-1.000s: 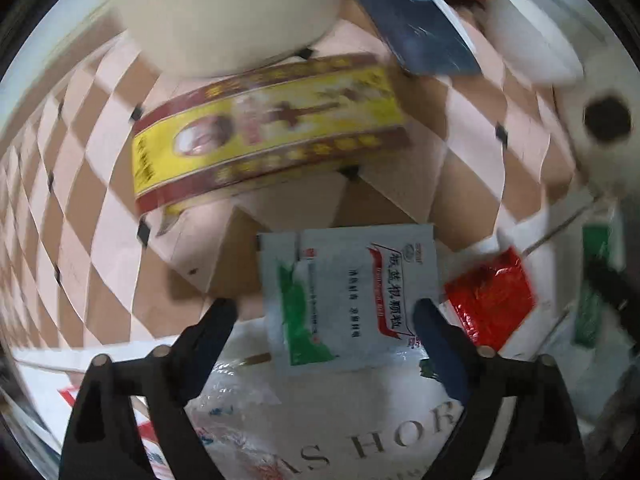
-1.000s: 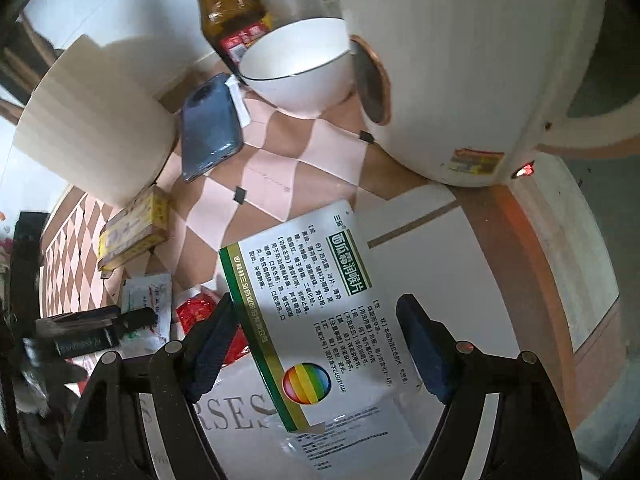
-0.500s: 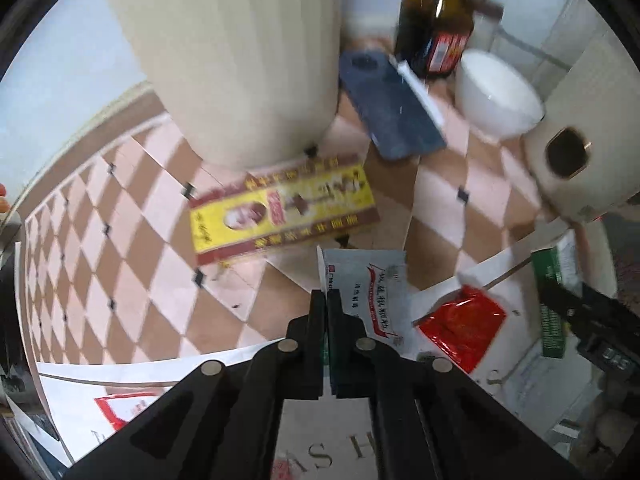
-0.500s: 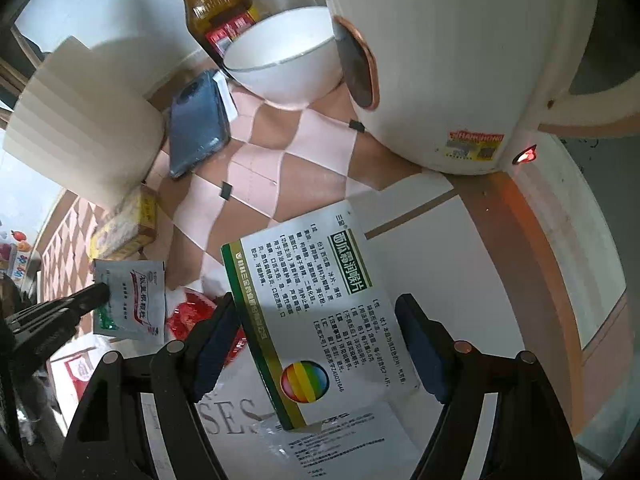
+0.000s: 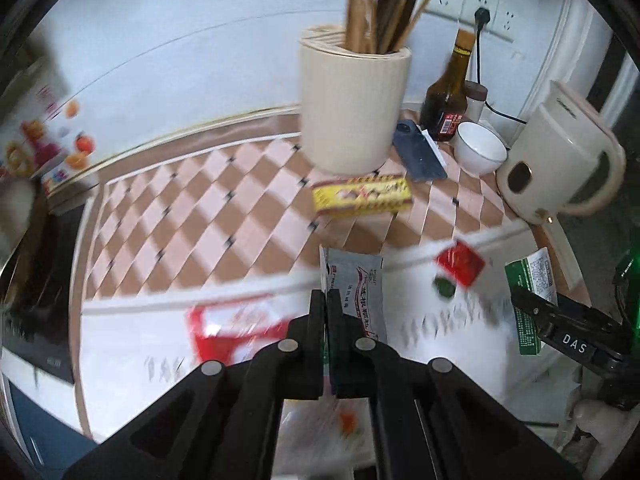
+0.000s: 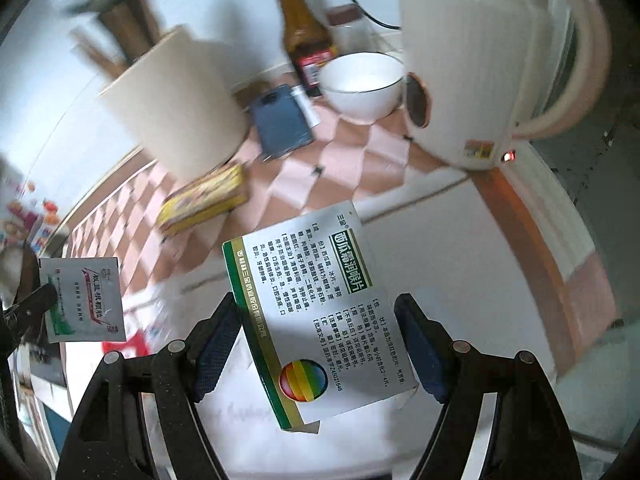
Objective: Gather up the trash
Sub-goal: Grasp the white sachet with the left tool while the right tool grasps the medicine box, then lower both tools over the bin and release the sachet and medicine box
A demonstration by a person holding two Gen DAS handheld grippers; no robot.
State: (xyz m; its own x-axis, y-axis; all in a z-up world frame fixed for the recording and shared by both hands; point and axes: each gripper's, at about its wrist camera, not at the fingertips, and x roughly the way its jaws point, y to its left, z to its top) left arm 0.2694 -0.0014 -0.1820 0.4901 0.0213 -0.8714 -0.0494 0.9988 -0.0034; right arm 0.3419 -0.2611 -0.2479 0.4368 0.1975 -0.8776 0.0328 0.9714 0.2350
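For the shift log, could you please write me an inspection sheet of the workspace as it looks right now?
Surface: checkered pink-and-brown counter, with a white printed sheet over the near part.
Job's things: white sachet lifted in the left gripper; green-and-white medicine box between the right gripper fingers; red packet on the sheet.
Clutter: yellow box, utensil holder, dark phone, sauce bottle, white bowl, kettle.
Grippers: left shut on the sachet; right open around the box.
Cables: black cord plugged into the wall socket.
Surroundings: white wall; the left edge is too blurred to identify.
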